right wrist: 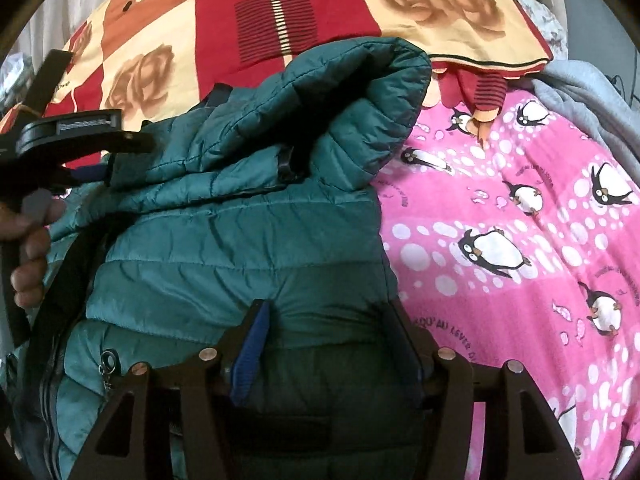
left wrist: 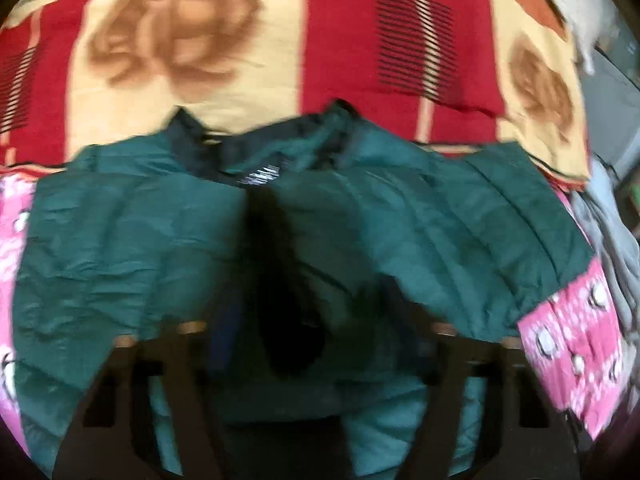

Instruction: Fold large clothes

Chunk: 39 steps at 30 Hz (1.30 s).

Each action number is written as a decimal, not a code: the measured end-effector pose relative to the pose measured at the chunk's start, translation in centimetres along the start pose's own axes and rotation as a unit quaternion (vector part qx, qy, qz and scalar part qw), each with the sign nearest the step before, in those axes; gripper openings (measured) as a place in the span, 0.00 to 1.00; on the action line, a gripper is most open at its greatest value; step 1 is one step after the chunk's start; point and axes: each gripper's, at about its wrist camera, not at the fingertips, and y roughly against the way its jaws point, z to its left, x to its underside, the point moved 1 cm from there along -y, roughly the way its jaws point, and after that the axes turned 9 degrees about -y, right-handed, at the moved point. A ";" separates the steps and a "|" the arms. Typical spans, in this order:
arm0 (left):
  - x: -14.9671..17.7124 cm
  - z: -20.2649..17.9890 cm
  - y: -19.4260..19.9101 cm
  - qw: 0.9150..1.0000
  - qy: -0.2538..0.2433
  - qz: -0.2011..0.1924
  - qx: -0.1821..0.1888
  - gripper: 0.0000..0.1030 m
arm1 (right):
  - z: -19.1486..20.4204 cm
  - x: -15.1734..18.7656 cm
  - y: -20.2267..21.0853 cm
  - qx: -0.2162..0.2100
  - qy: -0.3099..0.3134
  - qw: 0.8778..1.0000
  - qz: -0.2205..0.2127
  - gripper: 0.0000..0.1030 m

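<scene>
A dark green quilted puffer jacket (left wrist: pixel 152 240) lies on the bed, its collar toward the far side; it also fills the right wrist view (right wrist: pixel 240 248), with a sleeve (right wrist: pixel 320 92) folded over the body. My left gripper (left wrist: pixel 316 320) hovers low over the jacket's middle; the view is blurred and its jaws stand wide apart. In the right wrist view the left gripper (right wrist: pixel 116 156) shows at the left edge, its tips at the folded sleeve. My right gripper (right wrist: pixel 328 320) is open, its fingers spread over the jacket's lower body.
A pink penguin blanket (right wrist: pixel 520 240) covers the bed to the right. A red and cream rose-print blanket (right wrist: pixel 280 12) lies beyond the jacket. Grey fabric (right wrist: pixel 580 88) is bunched at the far right edge.
</scene>
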 end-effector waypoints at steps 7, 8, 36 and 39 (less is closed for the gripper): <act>0.6 1.4 3.0 0.999 0.001 -0.038 -0.019 0.19 | 0.0 0.0 0.0 -0.002 -0.001 1.000 0.000 0.56; 0.7 2.4 3.7 0.999 0.004 -0.042 -0.020 0.19 | 0.0 0.0 0.0 -0.001 -0.001 1.000 0.000 0.56; 1.2 16.4 7.1 0.983 0.114 -0.069 -0.129 0.23 | 3.4 -13.9 0.2 -0.051 0.038 0.996 -0.057 0.57; 1.4 14.7 3.8 0.983 0.065 -0.009 -0.171 0.23 | 5.7 -14.5 -2.7 -0.087 0.049 0.995 -0.031 0.57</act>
